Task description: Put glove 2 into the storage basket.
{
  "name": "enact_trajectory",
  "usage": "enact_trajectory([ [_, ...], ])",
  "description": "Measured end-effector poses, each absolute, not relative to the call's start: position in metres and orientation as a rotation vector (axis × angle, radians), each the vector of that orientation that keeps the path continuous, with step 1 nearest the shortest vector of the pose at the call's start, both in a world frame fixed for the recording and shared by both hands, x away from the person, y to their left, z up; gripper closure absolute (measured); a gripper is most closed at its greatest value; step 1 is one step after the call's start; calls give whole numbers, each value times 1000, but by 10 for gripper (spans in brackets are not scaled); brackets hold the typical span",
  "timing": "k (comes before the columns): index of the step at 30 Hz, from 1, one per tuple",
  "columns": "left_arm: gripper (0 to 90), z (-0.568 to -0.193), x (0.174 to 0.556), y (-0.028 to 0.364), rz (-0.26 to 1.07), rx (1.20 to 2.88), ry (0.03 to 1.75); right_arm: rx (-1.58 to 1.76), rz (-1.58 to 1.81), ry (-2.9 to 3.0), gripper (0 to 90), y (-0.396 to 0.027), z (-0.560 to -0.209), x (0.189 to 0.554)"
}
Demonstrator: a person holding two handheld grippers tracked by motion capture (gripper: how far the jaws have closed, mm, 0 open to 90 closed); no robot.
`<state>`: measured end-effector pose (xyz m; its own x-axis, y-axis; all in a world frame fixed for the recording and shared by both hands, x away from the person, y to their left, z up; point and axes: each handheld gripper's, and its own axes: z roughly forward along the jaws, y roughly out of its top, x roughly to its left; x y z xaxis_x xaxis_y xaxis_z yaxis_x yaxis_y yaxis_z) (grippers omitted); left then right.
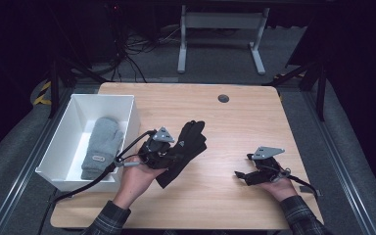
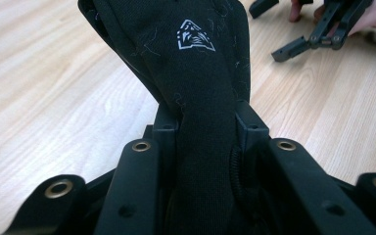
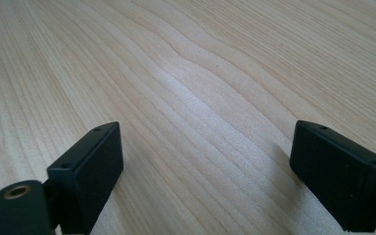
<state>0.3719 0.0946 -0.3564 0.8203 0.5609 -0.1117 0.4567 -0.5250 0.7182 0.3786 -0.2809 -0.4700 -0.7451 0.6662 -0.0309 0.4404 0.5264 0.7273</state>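
Observation:
A black glove (image 1: 186, 147) with a small white logo (image 2: 195, 37) lies across the middle of the wooden table (image 1: 235, 122). My left gripper (image 1: 169, 154) is shut on the black glove (image 2: 200, 98), whose cloth is pinched between the two jaws near the wrist end. A grey mitten (image 1: 100, 147) lies inside the white box (image 1: 127, 105) at the table's left edge. My right gripper (image 1: 239, 175) rests low at the front right, open, with bare wood between its fingers (image 3: 90, 166). That right gripper (image 2: 293, 46) also appears far off in the left gripper view.
A round dark grommet (image 1: 223, 98) sits in the table top near the back edge. Behind the table stands a white desk frame (image 1: 220, 29) with cables on the floor. Bare wood stretches between the glove and the right gripper.

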Motion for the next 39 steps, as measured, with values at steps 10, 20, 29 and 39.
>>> enact_trajectory([
  [10, 702, -322, 372, 106, 227, 2210, 753, 921, 1046, 2465, 128, -281, -470, 379],
  [20, 702, -298, 381, 131, 255, 2181, 798, 922, 1046, 2465, 128, -281, -470, 379],
  [29, 702, -279, 387, 162, 311, 2154, 862, 923, 1046, 2465, 129, -281, -470, 379],
  [39, 702, -278, 392, 200, 351, 2102, 968, 923, 1046, 2465, 130, -281, -470, 379],
])
